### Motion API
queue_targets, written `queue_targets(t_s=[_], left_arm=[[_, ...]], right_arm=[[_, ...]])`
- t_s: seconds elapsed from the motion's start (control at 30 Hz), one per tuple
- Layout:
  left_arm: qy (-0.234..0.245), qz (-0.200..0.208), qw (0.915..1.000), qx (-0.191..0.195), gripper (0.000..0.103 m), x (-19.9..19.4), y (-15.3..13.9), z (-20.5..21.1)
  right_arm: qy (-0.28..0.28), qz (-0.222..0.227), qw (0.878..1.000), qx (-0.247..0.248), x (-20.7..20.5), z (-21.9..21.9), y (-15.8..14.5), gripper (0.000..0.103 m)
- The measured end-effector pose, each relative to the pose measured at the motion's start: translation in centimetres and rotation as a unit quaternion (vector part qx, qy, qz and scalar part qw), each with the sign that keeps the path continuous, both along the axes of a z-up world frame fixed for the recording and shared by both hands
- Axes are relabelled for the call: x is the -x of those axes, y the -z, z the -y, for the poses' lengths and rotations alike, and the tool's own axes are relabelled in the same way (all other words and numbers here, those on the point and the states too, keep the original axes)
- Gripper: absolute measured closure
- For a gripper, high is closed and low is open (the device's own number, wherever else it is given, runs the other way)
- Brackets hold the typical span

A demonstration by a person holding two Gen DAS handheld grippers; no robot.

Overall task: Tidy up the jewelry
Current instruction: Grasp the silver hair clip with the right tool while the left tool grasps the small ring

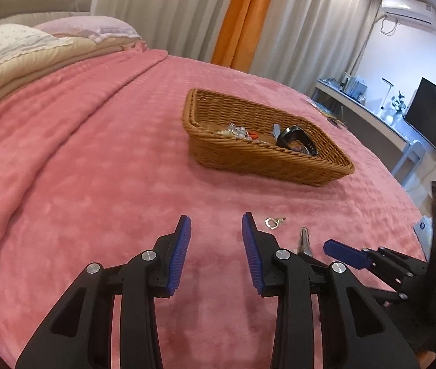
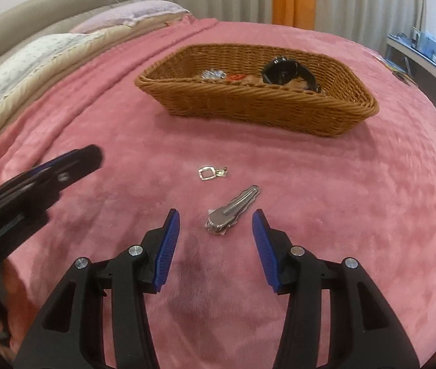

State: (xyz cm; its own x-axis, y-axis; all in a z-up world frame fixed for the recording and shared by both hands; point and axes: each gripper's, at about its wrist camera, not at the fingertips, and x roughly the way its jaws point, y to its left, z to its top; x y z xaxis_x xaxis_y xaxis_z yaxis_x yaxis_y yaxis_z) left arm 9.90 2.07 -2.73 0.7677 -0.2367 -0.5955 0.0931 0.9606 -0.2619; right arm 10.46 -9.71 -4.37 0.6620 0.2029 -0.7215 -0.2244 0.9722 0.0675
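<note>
Jewelry is split between the pink blanket (image 2: 310, 184) and a wicker basket (image 2: 258, 107) farther back on the bed. Going left to right in the right wrist view: the left hand-held gripper (image 1: 216, 230) comes in at the left edge, its jaws parted and holding nothing; then a small square-ringed pendant (image 2: 213, 173) lies loose on the blanket; just right of it and nearer lies a silver hair clip (image 2: 233, 210). The right hand-held gripper (image 2: 215, 224) hangs above the clip, jaws apart and empty, with the clip's thick end between the fingertips. To pick it well, I would lower straight down, press lightly into the plush, and close across the clip's narrow width. The basket already holds a black watch (image 2: 285, 72) and some small pieces.
</note>
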Motion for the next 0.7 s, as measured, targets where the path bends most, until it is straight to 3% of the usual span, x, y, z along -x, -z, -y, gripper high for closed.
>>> queue_targets(t_s=[0.07,0.1,0.2,0.3,0.4,0.53,0.7], left_arm=[[0.003,-0.001,1.0,0.002,0.071,-0.1,-0.2,0.0],[0.007,-0.002,1.0,0.002,0.071,-0.2,-0.3,0.0],[0.031,-0.007,0.9995,-0.002,0.071,-0.5,-0.3,0.7],[0.095,-0.031,0.995,0.001,0.071,-1.2,0.4,2.2],[0.152,-0.049,0.9869,-0.021,0.071,-2.0,1.2,4.1],[0.183,-0.057,0.9791,-0.066,0.071,-3.4,1.9,6.3],[0.193,-0.065,0.9756,-0.081,0.071,-5.6,2.6,7.4]], right_arm=[[0.007,-0.014,1.0,-0.01,-1.0,0.1,0.2,0.061],[0.01,-0.021,1.0,-0.013,-1.5,0.1,0.4,0.07],[0.017,-0.033,0.999,-0.006,-2.1,0.2,0.9,0.082],[0.027,-0.03,0.999,0.004,-2.3,0.9,0.8,0.082],[0.035,-0.032,0.999,0.012,-2.7,2.2,0.9,0.082],[0.019,-0.038,0.999,0.013,-4.2,4.4,0.8,0.082],[0.008,-0.021,0.999,0.025,-5.7,6.0,0.7,0.082]])
